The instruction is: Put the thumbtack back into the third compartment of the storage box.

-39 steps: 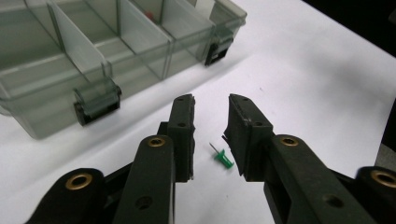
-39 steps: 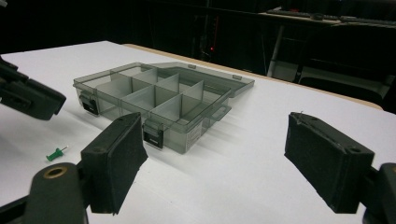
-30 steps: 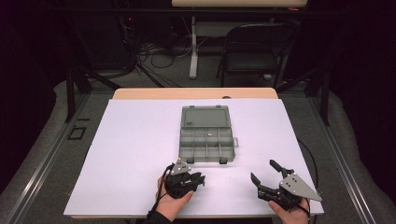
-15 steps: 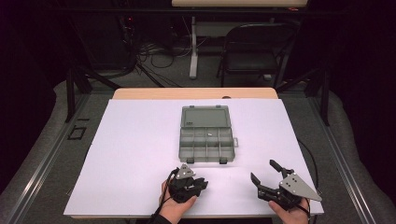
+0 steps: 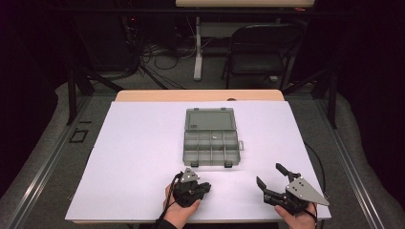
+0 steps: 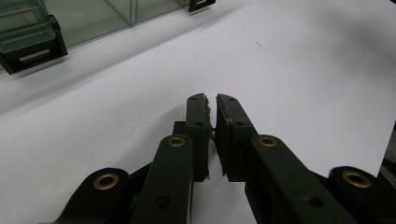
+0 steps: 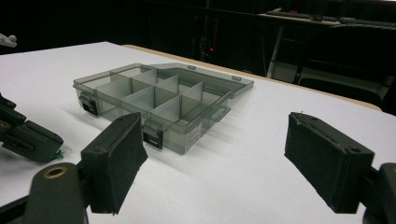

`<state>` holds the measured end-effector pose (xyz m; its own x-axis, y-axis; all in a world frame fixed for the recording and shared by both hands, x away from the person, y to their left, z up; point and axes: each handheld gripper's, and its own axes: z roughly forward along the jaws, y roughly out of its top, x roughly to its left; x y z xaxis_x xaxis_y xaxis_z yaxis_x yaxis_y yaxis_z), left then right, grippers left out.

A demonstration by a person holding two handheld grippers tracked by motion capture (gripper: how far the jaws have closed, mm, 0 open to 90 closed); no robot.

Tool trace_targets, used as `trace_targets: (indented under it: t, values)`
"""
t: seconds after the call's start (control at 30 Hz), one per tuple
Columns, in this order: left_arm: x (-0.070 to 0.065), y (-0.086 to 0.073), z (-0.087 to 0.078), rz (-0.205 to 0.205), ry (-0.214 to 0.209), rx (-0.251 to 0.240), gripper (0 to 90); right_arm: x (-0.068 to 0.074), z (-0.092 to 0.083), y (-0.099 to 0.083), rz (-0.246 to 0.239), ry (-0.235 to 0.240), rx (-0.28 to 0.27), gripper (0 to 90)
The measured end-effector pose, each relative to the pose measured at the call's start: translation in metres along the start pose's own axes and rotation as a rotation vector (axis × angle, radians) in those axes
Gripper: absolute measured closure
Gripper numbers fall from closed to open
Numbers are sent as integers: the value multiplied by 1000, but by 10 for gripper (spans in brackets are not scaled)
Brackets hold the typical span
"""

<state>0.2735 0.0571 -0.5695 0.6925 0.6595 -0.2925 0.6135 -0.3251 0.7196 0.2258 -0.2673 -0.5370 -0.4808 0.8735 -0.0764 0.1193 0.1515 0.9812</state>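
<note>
Since the earlier frames the left gripper point(image 5: 203, 187) has turned rightward, its fingers point(image 6: 200, 122) nearly clenched on something small I cannot identify. The compartment box point(image 5: 210, 138) lies open mid-surface point(image 5: 138, 143), apparently awaiting a part. The right gripper point(image 5: 271, 180) rests released. The right gripper view shows the dividers point(image 7: 156, 95) side-on.

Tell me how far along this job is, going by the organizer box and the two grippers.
Done: the organizer box lies on the white table with its lid open flat behind it; one small item sits in a compartment. In hand: the left gripper is nearly shut just off the box's front, perhaps pinching something tiny; I cannot tell. Left: the right gripper waits open and empty, most compartments look bare.
</note>
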Motion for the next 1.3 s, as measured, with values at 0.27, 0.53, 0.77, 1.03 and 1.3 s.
trace_targets:
  t: [0.27, 0.53, 0.77, 1.03, 1.3]
  values:
    - [0, 0, 0, 1, -1, 0, 851, 0, 0, 0, 0, 0, 1, 190]
    - [1, 3, -3, -2, -5, -8, 857, 0, 0, 0, 0, 0, 0, 190]
    - [4, 7, -6, -2, -1, -10, 900, 0, 0, 0, -2, 1, 2, 190]
    - [8, 9, -11, -6, 16, -33, 900, 0, 0, 0, -2, 0, 2, 190]
    - [17, 20, -6, 63, 40, -38, 730, 0, 1, 0, 0, 2, 1, 190]
